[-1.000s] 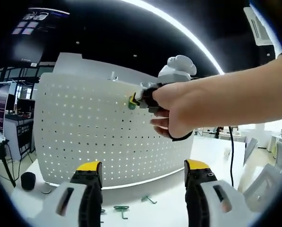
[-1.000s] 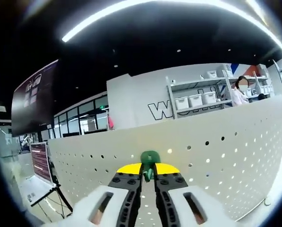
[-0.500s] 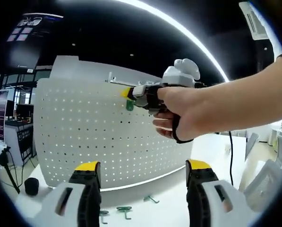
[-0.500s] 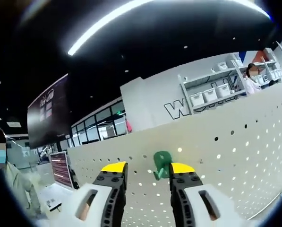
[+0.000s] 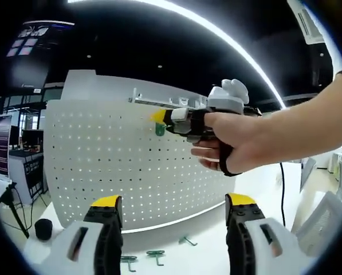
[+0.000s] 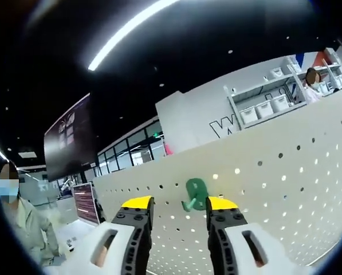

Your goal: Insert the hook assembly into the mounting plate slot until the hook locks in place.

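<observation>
Now the green hook hangs on the white pegboard, between the parted jaws of the released right claw. The left claw gapes empty above the table. If only half-seated, the hook could drop out.

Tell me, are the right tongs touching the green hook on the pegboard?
Apart. The right gripper view shows the right tongs open, pegboard visible between each tip and the green hook.

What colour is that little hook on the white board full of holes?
Green. The hook shows best in the right gripper view.
</observation>
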Motion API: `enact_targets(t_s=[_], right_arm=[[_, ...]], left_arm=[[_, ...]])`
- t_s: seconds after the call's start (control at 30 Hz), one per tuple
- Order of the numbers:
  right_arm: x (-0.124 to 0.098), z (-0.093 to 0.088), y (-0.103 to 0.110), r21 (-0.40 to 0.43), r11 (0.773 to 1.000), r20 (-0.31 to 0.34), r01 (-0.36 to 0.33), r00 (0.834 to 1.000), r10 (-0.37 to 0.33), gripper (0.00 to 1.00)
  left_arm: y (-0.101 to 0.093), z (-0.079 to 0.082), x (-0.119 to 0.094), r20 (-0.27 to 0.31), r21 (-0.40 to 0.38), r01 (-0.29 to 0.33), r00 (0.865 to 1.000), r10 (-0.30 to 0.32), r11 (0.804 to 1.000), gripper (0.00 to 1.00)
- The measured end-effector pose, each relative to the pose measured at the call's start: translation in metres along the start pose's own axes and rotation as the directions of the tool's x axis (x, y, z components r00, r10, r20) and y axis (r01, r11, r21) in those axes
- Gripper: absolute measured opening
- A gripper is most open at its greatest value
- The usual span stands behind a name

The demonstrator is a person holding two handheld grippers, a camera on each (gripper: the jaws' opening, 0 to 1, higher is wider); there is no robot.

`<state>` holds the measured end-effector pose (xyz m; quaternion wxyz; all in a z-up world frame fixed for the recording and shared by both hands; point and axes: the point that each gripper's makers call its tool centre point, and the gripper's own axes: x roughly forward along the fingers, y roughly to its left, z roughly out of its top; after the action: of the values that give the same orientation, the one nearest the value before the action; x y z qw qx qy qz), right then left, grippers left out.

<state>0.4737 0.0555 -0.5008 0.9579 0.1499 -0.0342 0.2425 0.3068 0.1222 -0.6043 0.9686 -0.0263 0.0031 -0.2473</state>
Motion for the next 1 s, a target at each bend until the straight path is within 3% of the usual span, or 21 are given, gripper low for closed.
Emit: enact_targets(t_s=[0.17,0.27,0.73,1.0], right_arm=[[-0.012,0.002,0.001,-0.006,0.995,-0.010,-0.097,0.995,0.097,0.36],[-0.019,0.003,0.002,-0.049,0.988,-0.016,-0.145,0.989,0.144,0.37],[-0.037,-0.001,0.006,-0.086,0.967,-0.049,-0.240,0.970,0.236,0.38],[-0.070,-0.008,0.007,-0.130,0.941,-0.096,-0.314,0.948,0.303,0.40]], left_arm=[[-0.004,0.001,0.000,-0.003,0.007,0.011,1.000,-0.011,1.000,0.76],[-0.004,0.000,0.000,-0.008,0.013,0.014,1.000,-0.014,1.000,0.76],[-0.003,0.001,0.000,-0.002,0.009,0.014,1.000,-0.014,1.000,0.76],[-0.004,0.002,0.001,0.003,0.011,0.020,1.000,-0.020,1.000,0.76]])
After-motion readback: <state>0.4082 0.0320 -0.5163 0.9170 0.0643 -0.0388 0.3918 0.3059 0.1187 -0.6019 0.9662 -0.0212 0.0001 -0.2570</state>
